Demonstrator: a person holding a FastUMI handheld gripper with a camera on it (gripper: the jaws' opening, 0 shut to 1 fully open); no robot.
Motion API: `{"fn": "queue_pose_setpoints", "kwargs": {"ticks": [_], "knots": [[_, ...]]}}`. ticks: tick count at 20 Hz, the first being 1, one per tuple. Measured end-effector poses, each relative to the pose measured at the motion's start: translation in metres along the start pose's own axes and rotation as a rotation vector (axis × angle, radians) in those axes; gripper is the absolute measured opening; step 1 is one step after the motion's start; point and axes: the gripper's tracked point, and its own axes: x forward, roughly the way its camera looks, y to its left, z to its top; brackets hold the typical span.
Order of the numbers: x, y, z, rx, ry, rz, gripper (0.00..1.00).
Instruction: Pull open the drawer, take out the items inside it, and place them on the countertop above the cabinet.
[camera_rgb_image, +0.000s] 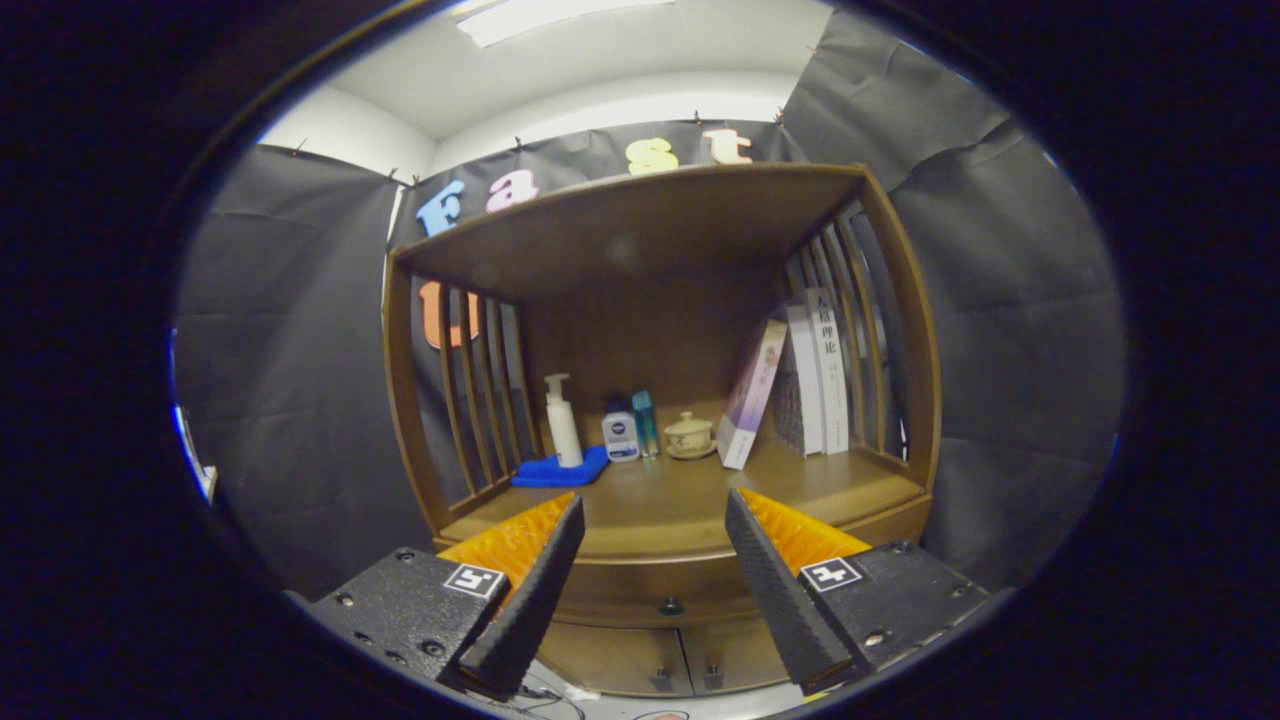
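A brown wooden cabinet stands ahead of me with a shelf-like countertop (670, 505) under a wooden roof. Below the countertop runs a shut drawer (640, 592) with a small dark knob (671, 606). My gripper (655, 515) is open, its two fingers spread wide with nothing between them. The knob lies between the fingers and a little beyond them. What the drawer holds is hidden.
On the countertop stand a white pump bottle (562, 422) on a blue cloth (560, 470), a small white jar (621, 437), a teal bottle (646, 423), a lidded ceramic cup (689, 435) and leaning books (800, 375). Slatted sides flank the shelf. Two lower doors (680, 655) sit beneath the drawer.
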Motion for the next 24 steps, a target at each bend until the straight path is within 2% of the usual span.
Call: {"fn": "queue_pose_setpoints", "kwargs": {"ticks": [7,10,14,18,24], "knots": [[0.049,-0.015,-0.08,-0.006,0.109,-0.016,0.9],[0.069,-0.029,-0.112,-0.008,0.153,-0.033,0.84],[0.09,-0.031,-0.145,-0.011,0.197,-0.047,0.8],[0.097,-0.036,-0.157,-0.014,0.199,-0.065,0.58],[0.098,-0.032,-0.162,-0.005,0.186,-0.089,0.34]]}}
